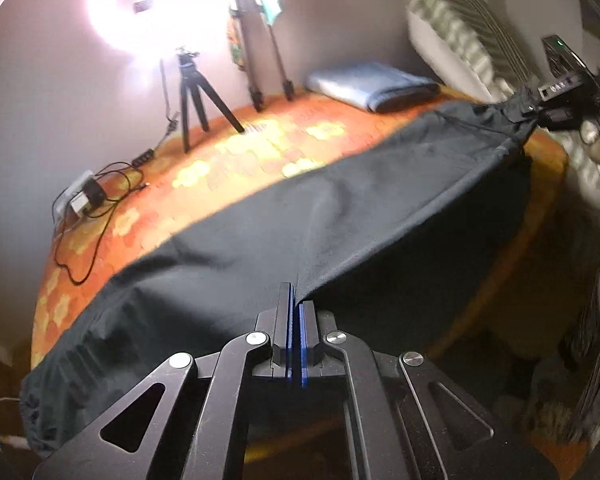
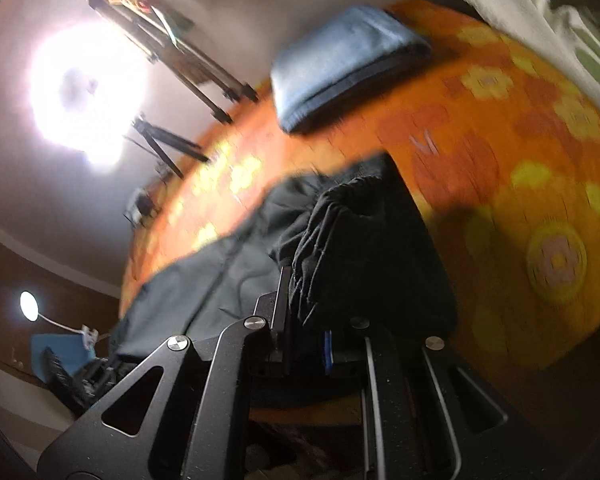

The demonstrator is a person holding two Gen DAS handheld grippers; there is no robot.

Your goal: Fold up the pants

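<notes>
Black pants (image 1: 320,216) hang stretched above an orange flowered bedspread (image 1: 260,148). My left gripper (image 1: 296,300) is shut on the pants' edge near the middle of their length. My right gripper (image 2: 304,280) is shut on the bunched elastic waistband (image 2: 352,200); it also shows in the left wrist view (image 1: 520,114) at the far right, holding the pants' end up. The pants (image 2: 220,272) trail away to the left in the right wrist view. The far leg ends droop over the bed's edge (image 1: 52,392).
A folded blue cloth (image 1: 372,84) lies at the back of the bed (image 2: 340,60). Tripods (image 1: 196,96) and a bright ring light (image 1: 160,4) stand at the back left. Cables and a power strip (image 1: 84,196) lie at left. A striped pillow (image 1: 456,36) is at the back right.
</notes>
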